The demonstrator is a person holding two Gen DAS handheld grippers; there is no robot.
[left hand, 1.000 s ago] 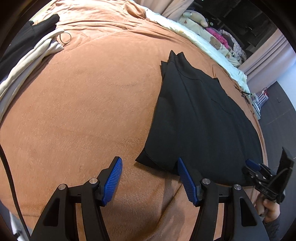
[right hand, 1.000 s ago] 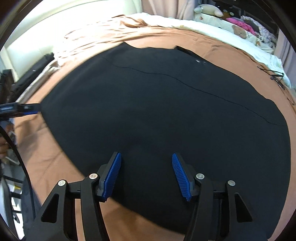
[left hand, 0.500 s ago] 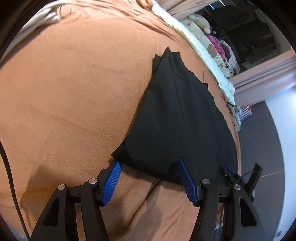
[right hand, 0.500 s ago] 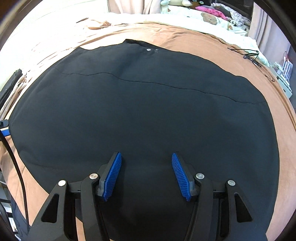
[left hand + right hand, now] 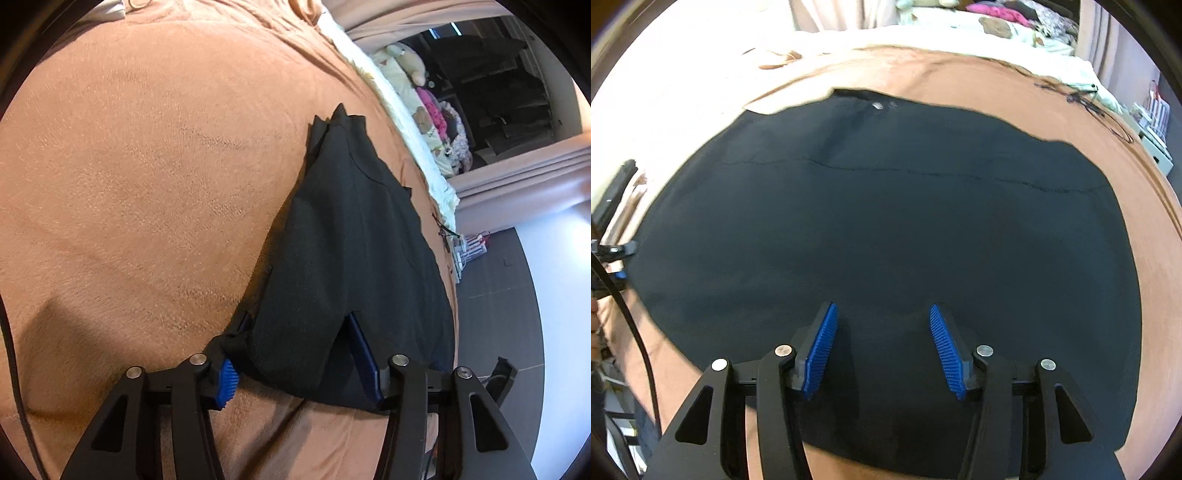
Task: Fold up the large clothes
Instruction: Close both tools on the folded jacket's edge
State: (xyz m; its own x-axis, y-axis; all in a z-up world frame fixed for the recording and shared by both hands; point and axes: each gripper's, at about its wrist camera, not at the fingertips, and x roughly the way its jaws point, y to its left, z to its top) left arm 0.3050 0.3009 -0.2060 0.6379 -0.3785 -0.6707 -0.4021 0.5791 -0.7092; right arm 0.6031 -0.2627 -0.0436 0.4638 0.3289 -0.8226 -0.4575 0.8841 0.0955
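No writing or label can be read anywhere; two small silvery fasteners near the garment's far edge are too blurred to make out.

The black garment lies spread flat on the bed, on a rust-orange plush blanket, toward the bed's right side as the left wrist view shows it, its near hem at the bed's near edge. Its cloth is matte and finely woven, with a thin seam running across it and a pointed, layered end at the far side.

A second ago the left gripper hovered over bare blanket just short of the hem, with nothing between its ribbed blue pads. It now straddles the hem's near corner: cloth bunches up between the pads and drapes over the left one, and the jaws are closing but not yet clamped. The view has also rolled, so the folded pale linens at the bed's far left corner have slid almost out of sight.

The right gripper has shifted along the garment and now hangs above its near hem, jaws apart and closing, black cloth beneath them and nothing pinched.

Beyond the bed's far edge lie a cream quilt and soft toys.
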